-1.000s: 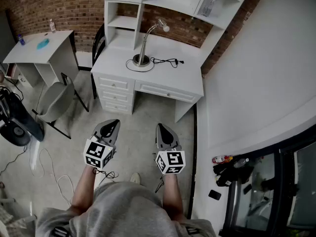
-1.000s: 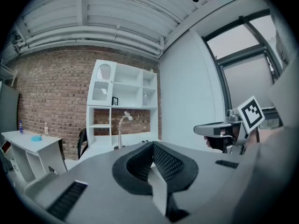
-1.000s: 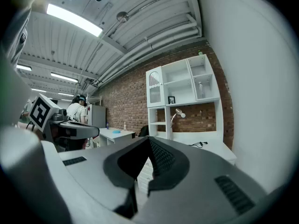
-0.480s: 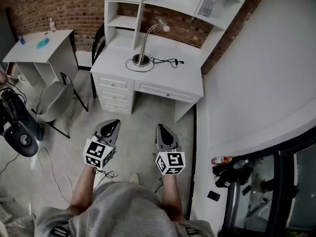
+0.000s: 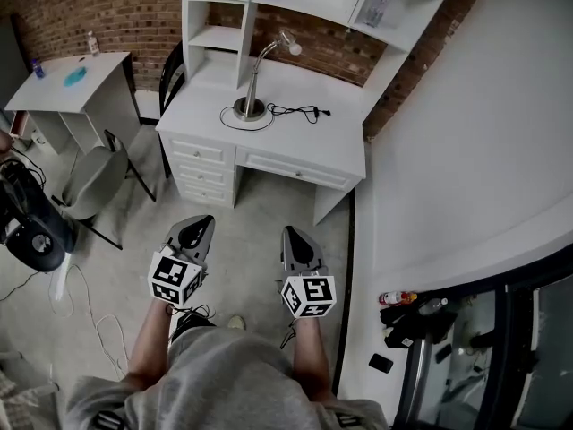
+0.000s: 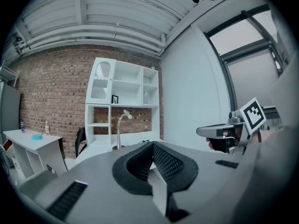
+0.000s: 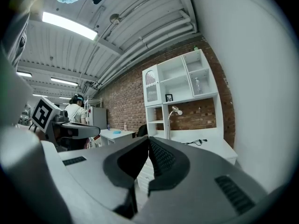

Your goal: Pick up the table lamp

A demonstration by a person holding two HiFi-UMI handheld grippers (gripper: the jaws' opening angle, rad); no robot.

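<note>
Standing upright on the desk (image 5: pixel 315 147), the table lamp (image 5: pixel 249 108) arches rightward.

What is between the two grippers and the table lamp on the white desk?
In the head view, only grey floor and the drawer front of the white desk lie between the left gripper, the right gripper and the table lamp.

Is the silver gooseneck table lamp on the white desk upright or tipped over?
Upright. The silver gooseneck table lamp sits on its round base on the white desk, neck rising vertically.
</note>
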